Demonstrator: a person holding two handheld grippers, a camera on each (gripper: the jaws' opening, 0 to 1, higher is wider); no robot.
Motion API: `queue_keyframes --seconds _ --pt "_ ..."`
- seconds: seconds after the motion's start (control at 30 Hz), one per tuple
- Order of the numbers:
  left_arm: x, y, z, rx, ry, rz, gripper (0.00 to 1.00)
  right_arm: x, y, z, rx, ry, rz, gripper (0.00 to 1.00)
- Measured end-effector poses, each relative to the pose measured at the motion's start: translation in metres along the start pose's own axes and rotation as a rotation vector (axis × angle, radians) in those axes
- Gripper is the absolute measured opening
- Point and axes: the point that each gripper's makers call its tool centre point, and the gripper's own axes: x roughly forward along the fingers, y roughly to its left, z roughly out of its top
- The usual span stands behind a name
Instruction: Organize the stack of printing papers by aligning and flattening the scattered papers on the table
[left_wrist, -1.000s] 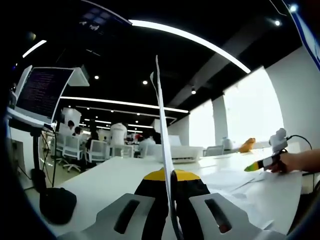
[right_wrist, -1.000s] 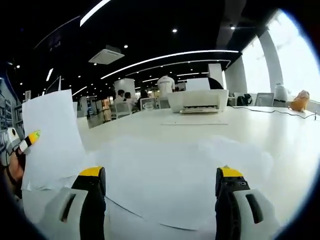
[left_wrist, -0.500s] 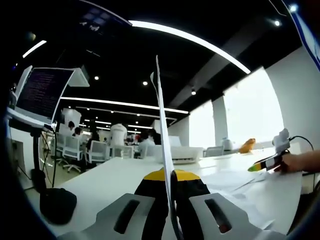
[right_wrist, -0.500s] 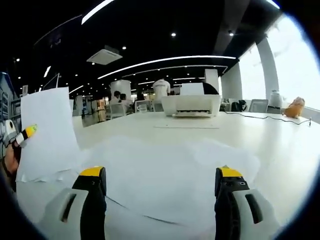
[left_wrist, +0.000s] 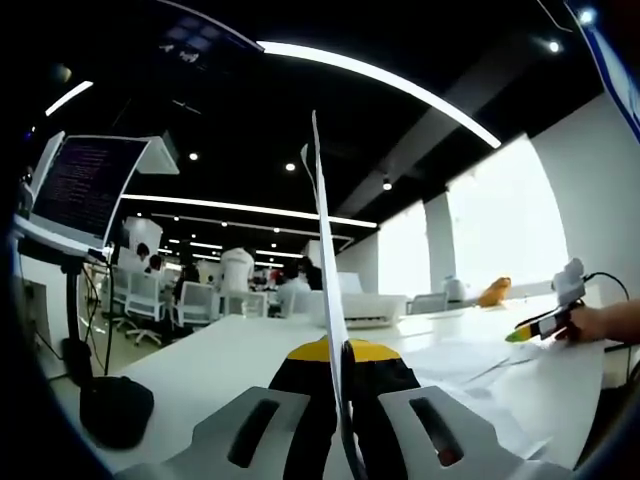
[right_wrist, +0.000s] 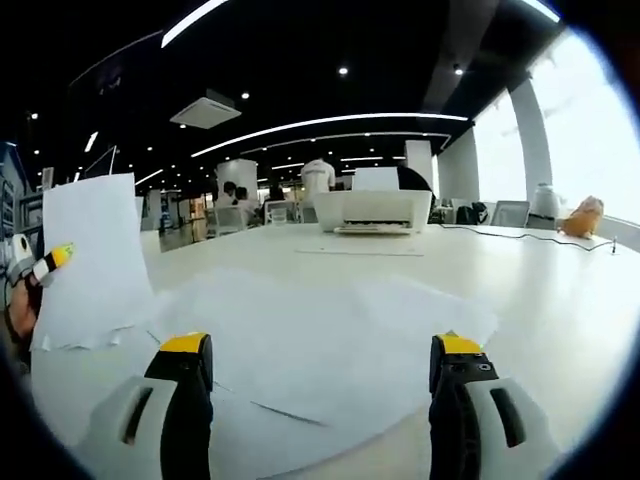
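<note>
- Left tongs (left_wrist: 340, 400), held level above the white surface (left_wrist: 220, 350), are clamped on an upright white paper sheet (left_wrist: 322, 260) seen edge-on.
- Right gripper view: the same sheet (right_wrist: 88, 262) face-on; scattered white papers (right_wrist: 320, 330) lying flat on the surface.
- Right tongs (right_wrist: 318, 400) are wide apart, holding nothing, over the papers.

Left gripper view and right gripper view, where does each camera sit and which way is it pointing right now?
Left gripper view: rides on the left gripper, looking level along the white table toward the printer; its jaws are shut on an upright sheet of paper seen edge-on; a hand with the other gripper shows at right.
Right gripper view: rides on the right gripper, jaws open, low over the scattered papers.
Shared: the table, printer, papers, and that held sheet.
</note>
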Motion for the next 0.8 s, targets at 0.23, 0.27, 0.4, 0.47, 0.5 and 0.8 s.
queue_keyframes --seconds 0.23,0.27,0.4,0.47,0.5,0.8 --pt "0.0 0.0 0.0 -0.002 -0.001 0.0 0.07 -0.006 0.01 -0.007 -0.023 0.029 0.036 0.8" --pt "0.0 0.0 0.0 -0.001 -0.001 0.0 0.07 -0.006 0.012 -0.007 -0.024 0.033 0.04 0.8" --pt "0.0 -0.001 0.001 -0.002 -0.002 0.0 0.07 -0.005 0.014 -0.009 -0.037 0.04 0.047 0.8" --pt "0.0 0.0 0.0 -0.001 -0.001 0.0 0.07 -0.004 0.017 -0.01 -0.049 0.045 0.06 0.79" --pt "0.0 0.0 0.0 -0.002 -0.001 0.0 0.07 -0.003 0.019 -0.01 -0.053 0.045 0.066 0.79" --pt "0.001 -0.002 -0.001 0.007 0.009 -0.006 0.06 0.012 0.017 0.0 -0.08 0.017 0.089 0.8"
